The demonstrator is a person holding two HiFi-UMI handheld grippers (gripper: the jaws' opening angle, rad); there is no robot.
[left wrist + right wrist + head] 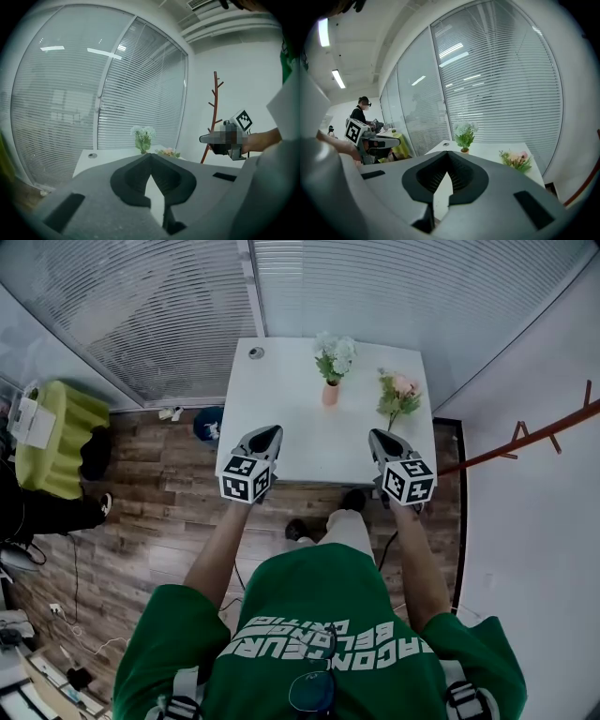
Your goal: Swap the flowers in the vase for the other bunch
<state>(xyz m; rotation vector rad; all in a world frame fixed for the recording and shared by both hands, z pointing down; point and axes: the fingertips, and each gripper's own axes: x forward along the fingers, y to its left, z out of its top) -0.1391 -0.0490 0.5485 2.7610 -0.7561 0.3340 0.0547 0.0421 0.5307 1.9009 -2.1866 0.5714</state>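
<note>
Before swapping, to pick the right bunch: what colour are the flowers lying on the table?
The loose flowers are pink; the head view shows them best.

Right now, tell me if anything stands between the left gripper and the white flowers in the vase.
Nothing visible does. Only bare table lies between the left gripper, shut and empty, and the white flowers in the vase. The pink bunch lies apart, off to the side.

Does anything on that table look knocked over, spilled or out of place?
Only the pink bunch: it lies loose on its side on the table, right of the vase in the head view, with no container. The vase stands upright holding white flowers, and nothing looks spilled or broken.
</note>
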